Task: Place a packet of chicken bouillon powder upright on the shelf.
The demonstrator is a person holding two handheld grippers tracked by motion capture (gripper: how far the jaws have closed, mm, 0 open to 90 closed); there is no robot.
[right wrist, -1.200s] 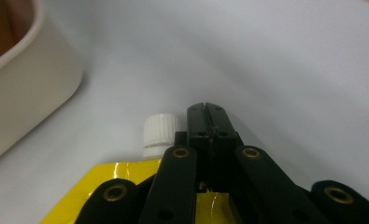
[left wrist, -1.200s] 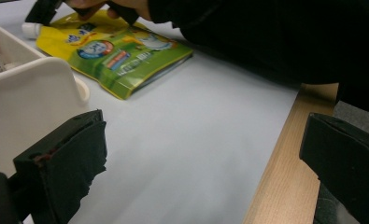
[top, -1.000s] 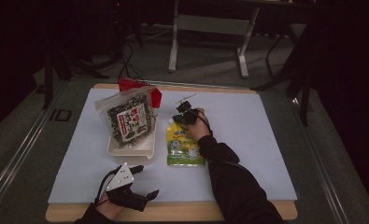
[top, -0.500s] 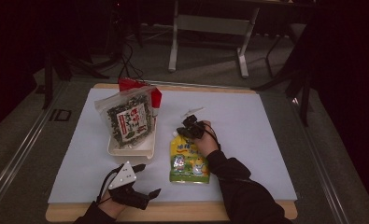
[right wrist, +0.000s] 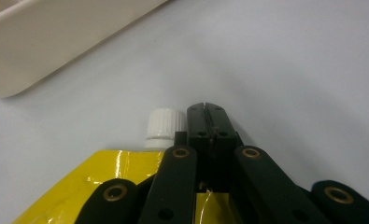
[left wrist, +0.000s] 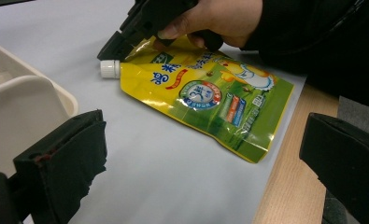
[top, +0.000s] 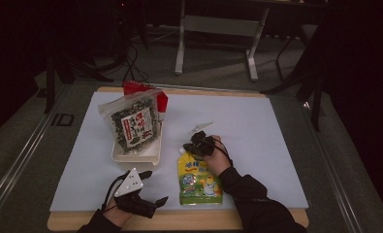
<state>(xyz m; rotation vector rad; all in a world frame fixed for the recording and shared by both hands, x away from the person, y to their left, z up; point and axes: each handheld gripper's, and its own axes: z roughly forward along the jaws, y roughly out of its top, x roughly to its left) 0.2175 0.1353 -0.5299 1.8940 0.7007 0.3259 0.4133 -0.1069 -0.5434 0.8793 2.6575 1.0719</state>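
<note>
My right tongs (top: 197, 144) are clamped tight on the top edge of the yellow pouch (top: 198, 177), right beside its white cap (right wrist: 166, 123). The pouch lies flat on the bench (top: 257, 126) near the front edge. Its long side runs from the front edge away toward the back, cap end farthest from me. My left tongs (top: 152, 201) are spread wide with nothing in them, resting near the front edge, just beside the pouch and the white tray (top: 135, 156).

Black sleeves (top: 257, 204) (brass-riveted black jaws)
</note>
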